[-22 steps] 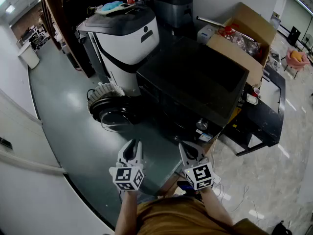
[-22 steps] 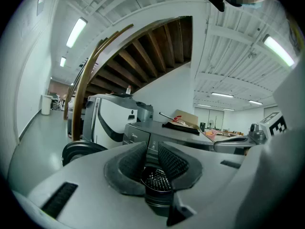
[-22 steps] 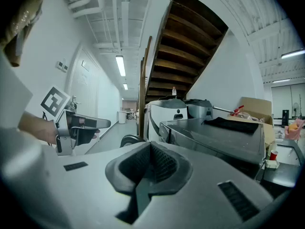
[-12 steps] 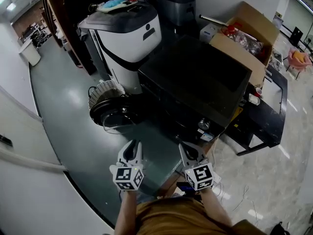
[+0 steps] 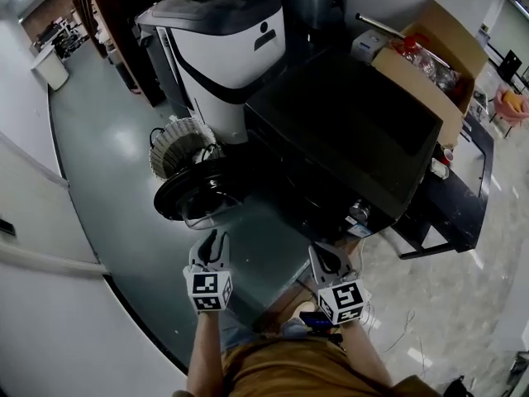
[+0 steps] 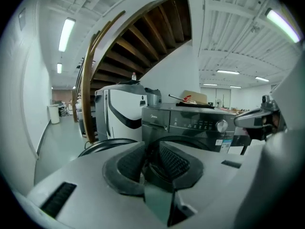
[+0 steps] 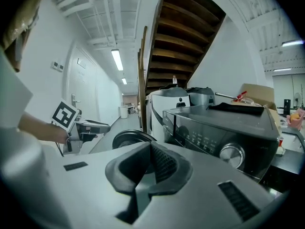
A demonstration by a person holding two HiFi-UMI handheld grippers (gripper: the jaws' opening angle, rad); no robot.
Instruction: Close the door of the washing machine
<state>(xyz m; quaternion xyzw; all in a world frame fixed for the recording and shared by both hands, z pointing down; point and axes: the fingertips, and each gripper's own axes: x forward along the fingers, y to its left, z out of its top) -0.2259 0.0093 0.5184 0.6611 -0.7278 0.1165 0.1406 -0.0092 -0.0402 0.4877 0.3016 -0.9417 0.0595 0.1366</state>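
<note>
The dark washing machine (image 5: 347, 131) stands in front of me, its round door (image 5: 194, 193) swung open to the left, low over the floor. My left gripper (image 5: 211, 240) hovers just short of the door's near rim, not touching it; its pads stand slightly apart with nothing between them. My right gripper (image 5: 328, 257) hangs before the machine's front right corner, pads together and empty. In the left gripper view the door (image 6: 102, 144) shows left of the machine's front (image 6: 190, 120). In the right gripper view the door (image 7: 128, 138) lies beyond the left gripper (image 7: 90, 125).
A white-and-black appliance (image 5: 227, 48) stands left of the machine, with a round white ribbed part (image 5: 178, 143) at its foot. An open cardboard box (image 5: 430, 52) sits behind the machine. A black low stand (image 5: 450, 205) is to the right. A wooden staircase (image 6: 143, 37) rises behind.
The head view has drawn nearer to the machine, which looks larger. My left gripper has shifted a little left toward the door and looks narrower. The door stays open.
</note>
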